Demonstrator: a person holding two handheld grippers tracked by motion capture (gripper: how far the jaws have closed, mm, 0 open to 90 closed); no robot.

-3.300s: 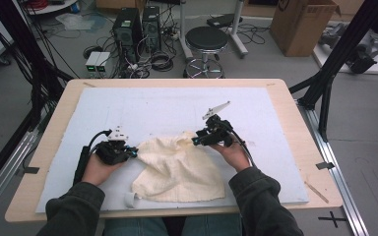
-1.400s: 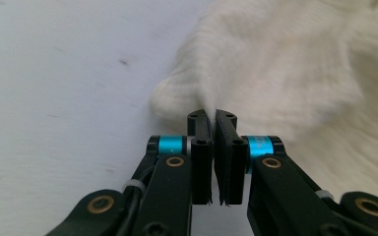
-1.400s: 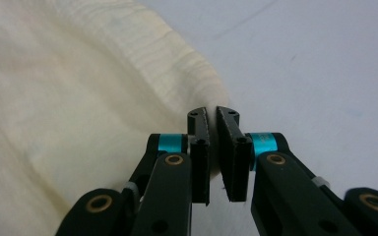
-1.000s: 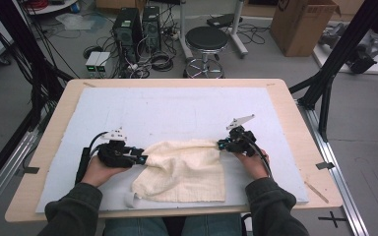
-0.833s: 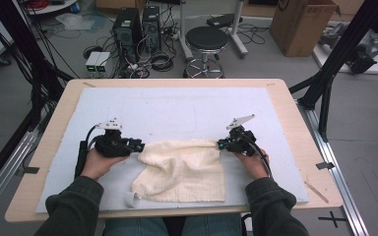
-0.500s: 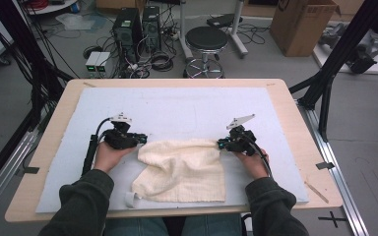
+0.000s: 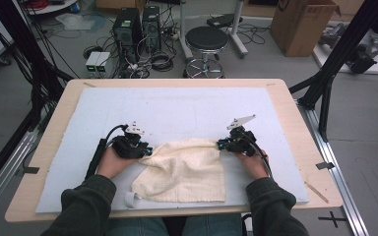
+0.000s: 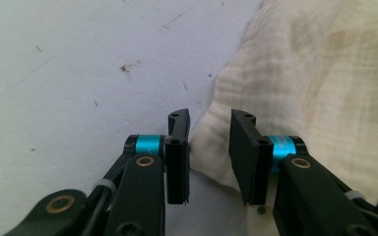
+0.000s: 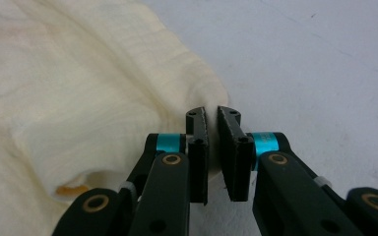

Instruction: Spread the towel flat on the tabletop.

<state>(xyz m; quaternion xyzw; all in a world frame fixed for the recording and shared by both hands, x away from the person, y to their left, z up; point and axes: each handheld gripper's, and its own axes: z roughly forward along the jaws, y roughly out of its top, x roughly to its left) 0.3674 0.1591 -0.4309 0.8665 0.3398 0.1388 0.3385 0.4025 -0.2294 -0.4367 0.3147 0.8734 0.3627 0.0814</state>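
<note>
A cream cloth (image 7: 187, 167) lies spread and rumpled on the white mat (image 7: 177, 108). My left gripper (image 7: 147, 150) is at the cloth's far left corner. In the left gripper view the left gripper (image 8: 209, 118) has its jaws apart, and they have just been opening. The cloth's edge (image 8: 325, 73) lies between them, and the pads do not press on it. My right gripper (image 7: 220, 144) holds the far right corner. In the right gripper view the right gripper (image 9: 211, 112) is shut on a pinch of the cloth (image 9: 78, 88).
The mat covers a wooden table (image 7: 295, 113). A thin wooden stick (image 7: 316, 191) lies near the table's right front corner. Beyond the far edge, on the floor, are a stool (image 7: 206, 39), computer towers (image 7: 138, 24), cables and a cardboard box (image 7: 302, 24).
The left gripper has moved right, up to the cloth's far left corner. Earlier the right gripper drew its corner to the right and spread the cloth; since then it has kept still.
</note>
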